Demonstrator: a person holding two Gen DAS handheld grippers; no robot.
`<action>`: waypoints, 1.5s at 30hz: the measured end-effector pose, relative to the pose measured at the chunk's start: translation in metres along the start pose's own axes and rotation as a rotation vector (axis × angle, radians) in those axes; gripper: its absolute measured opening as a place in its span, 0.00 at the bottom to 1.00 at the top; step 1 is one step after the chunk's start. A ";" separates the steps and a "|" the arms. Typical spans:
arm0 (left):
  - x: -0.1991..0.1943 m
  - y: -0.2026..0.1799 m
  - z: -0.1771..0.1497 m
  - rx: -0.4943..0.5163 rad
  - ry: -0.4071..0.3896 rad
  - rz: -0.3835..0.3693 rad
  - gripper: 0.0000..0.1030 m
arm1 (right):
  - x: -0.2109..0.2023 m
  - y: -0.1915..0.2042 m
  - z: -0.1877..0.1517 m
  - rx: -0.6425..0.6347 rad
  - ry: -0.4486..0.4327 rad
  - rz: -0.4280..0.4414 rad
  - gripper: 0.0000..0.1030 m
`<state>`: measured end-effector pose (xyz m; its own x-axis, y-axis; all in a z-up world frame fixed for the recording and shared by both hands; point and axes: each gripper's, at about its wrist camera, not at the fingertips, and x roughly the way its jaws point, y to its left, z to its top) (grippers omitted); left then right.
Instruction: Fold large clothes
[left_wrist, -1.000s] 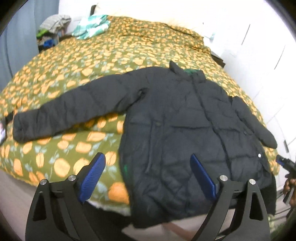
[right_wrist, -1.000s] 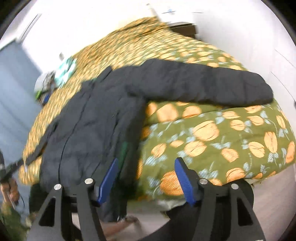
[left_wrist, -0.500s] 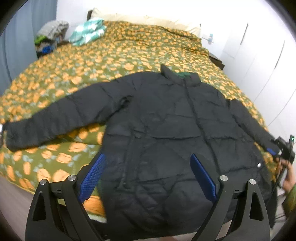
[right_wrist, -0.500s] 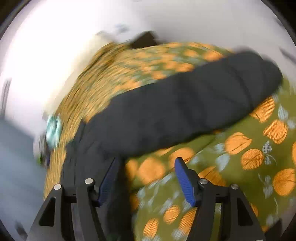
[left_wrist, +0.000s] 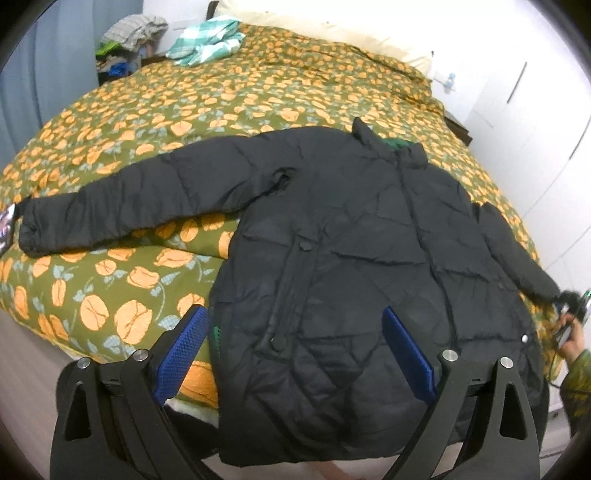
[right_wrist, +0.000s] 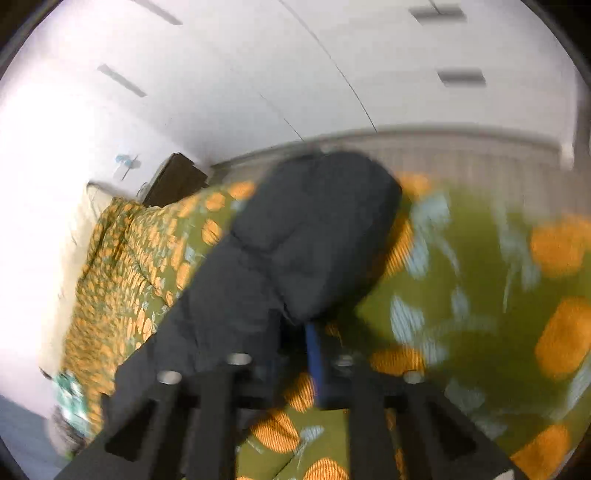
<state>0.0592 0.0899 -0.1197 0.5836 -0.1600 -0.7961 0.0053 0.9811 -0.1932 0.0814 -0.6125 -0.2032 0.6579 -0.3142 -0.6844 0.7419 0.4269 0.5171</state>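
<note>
A black puffer jacket (left_wrist: 351, 258) lies front up on the bed, sleeves spread out to both sides. My left gripper (left_wrist: 295, 350) is open and empty, hovering over the jacket's hem near the bed's front edge. In the right wrist view my right gripper (right_wrist: 295, 343) has its fingers close together on the lower edge of the jacket's right sleeve (right_wrist: 295, 251) near the cuff; the view is blurred. In the left wrist view the right gripper (left_wrist: 567, 314) shows at that sleeve's cuff, at the far right.
The bed has an olive bedspread with orange flowers (left_wrist: 221, 103). A green checked cloth (left_wrist: 207, 40) lies near the pillows. A pile of clothes (left_wrist: 129, 37) sits at the back left. White wardrobe doors (left_wrist: 535, 110) stand on the right.
My right gripper moved in to the right sleeve's cuff and closed from wide open. My left gripper shifted over the jacket's body and stayed open.
</note>
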 end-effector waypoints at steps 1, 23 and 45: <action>0.000 -0.001 0.000 0.009 -0.002 0.004 0.93 | -0.008 0.014 0.006 -0.062 -0.031 0.027 0.08; 0.005 0.015 0.005 -0.021 -0.017 -0.006 0.93 | -0.088 0.419 -0.246 -1.154 0.102 0.615 0.07; 0.121 -0.049 0.137 0.089 0.070 -0.211 0.93 | -0.002 0.360 -0.380 -1.173 0.599 0.579 0.64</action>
<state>0.2406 0.0371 -0.1281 0.5044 -0.3662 -0.7820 0.1946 0.9305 -0.3102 0.2979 -0.1365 -0.2113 0.4529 0.4133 -0.7900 -0.3329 0.9004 0.2802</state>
